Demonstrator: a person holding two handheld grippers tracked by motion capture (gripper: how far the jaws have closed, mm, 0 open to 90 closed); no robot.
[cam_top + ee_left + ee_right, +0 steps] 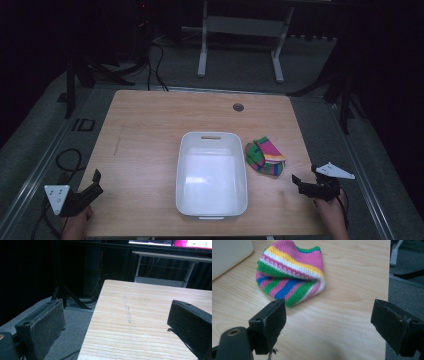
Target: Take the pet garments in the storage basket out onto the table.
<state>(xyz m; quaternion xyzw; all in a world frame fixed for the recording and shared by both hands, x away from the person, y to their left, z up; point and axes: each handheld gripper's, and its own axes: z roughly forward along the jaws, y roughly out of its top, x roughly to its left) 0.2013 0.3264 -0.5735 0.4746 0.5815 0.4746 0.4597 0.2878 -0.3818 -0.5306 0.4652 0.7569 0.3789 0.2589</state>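
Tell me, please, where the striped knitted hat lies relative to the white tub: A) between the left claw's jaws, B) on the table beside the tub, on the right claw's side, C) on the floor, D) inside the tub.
B: the hat rests on the wooden table just beside the tub, ahead of the open right claw.
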